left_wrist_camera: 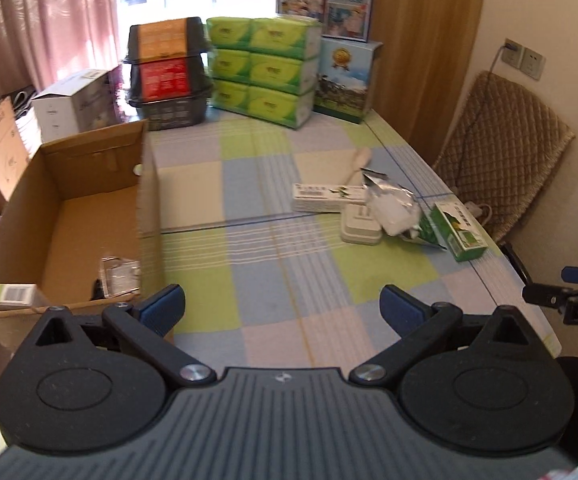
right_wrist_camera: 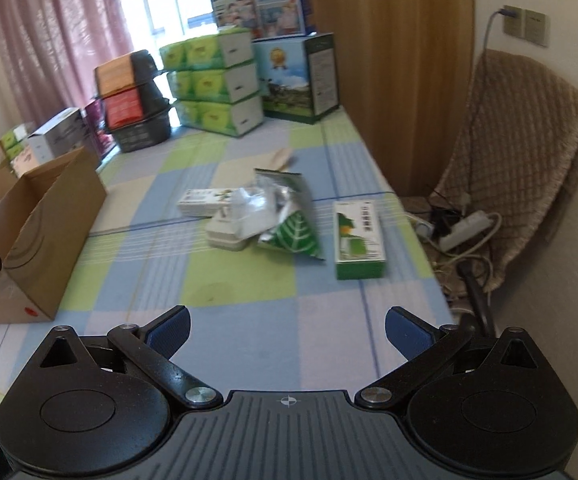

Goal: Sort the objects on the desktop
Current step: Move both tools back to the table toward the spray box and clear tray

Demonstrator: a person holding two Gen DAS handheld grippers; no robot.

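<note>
1. The left gripper (left_wrist_camera: 283, 304) hangs above the near edge of the table with the blue, green and pink checked cloth (left_wrist_camera: 281, 280), its blue-padded fingers (left_wrist_camera: 167, 302) spread wide and holding nothing.
2. The right gripper (right_wrist_camera: 287, 330) is likewise spread wide and empty, facing the clutter from the near side of the table.
3. The things to sort lie in a loose cluster toward the far right of the cloth: a green and white rectangular carton (right_wrist_camera: 359, 236) lying apart on the right, a crumpled silver foil pouch with a green leaf print (right_wrist_camera: 285, 216), a flat off-white plastic case (right_wrist_camera: 227, 236) partly under the pouch, a long white box with green print (right_wrist_camera: 205, 200) behind it, and a pale wooden stick (left_wrist_camera: 359, 164), blurred, beyond.
4. The open brown cardboard box (left_wrist_camera: 89, 216) stands at the left edge of the table and already holds a clear plastic packet (left_wrist_camera: 119, 276); a small white and green box (left_wrist_camera: 11, 294) sits at its near corner.
5. Risk, as I judge it: the pouch overlaps the case and touches the long box, so a grab there could catch two things or drag a neighbour along.
6. The foil is slack and glossy; a shallow pinch may slip.
7. The green carton lies near the right table edge, so a sideways nudge could push it off toward the cables on the floor.
</note>
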